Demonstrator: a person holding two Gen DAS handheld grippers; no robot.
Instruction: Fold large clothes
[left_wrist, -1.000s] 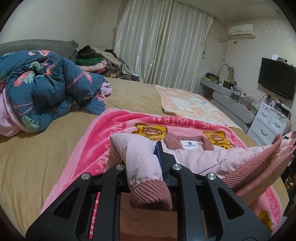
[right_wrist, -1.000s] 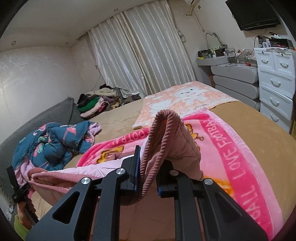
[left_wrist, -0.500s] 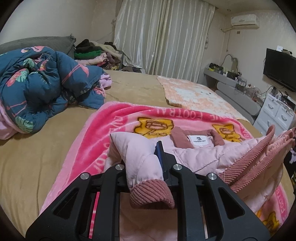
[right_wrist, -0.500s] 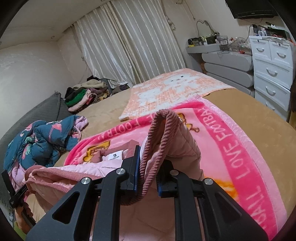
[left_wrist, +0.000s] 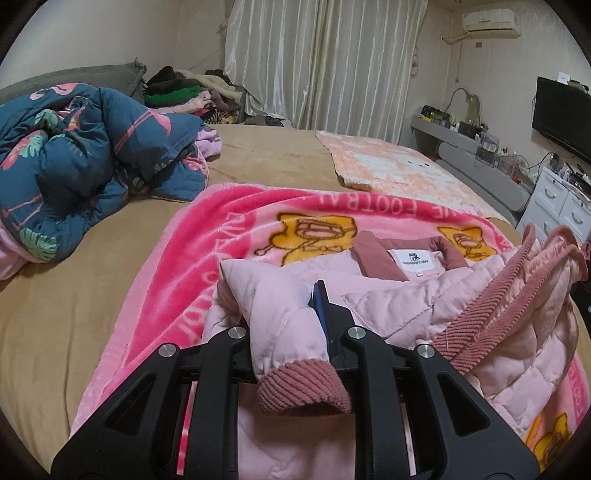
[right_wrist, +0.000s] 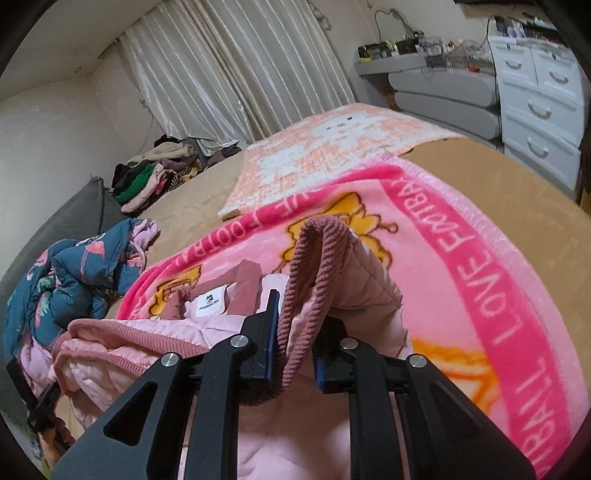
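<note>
- The left gripper (left_wrist: 291, 332) has its jaws clamped on a padded fold of the pink quilted jacket (left_wrist: 399, 306), with a ribbed dusty-rose cuff (left_wrist: 303, 387) spilling toward the lens at lower centre of the left view. Gripping by the cuffed end likely gives firm purchase on slippery quilting.
- The right gripper (right_wrist: 293, 347) is likewise closed on the jacket, pinching the ribbed hem (right_wrist: 314, 254), which arches up above the jaws in mid-frame of the right view. Holding both ends raised suggests the lower part is being carried over toward the collar for a fold.
- Just beyond the jaws, the jacket's body lies flat with its collar and white label (left_wrist: 415, 262) showing, centre-right in the left view, so the fold is not yet laid down.
- The jacket rests on a bright pink cartoon blanket (left_wrist: 221, 251), which serves as the working surface on the tan bed (left_wrist: 74, 295).
- Further out: a dark blue floral quilt (left_wrist: 81, 166) bundled at the left, a peach checked blanket (left_wrist: 391, 170) at upper centre, and a clothes pile (left_wrist: 184, 96) before the curtains (left_wrist: 325, 62), all well apart from the work.
</note>
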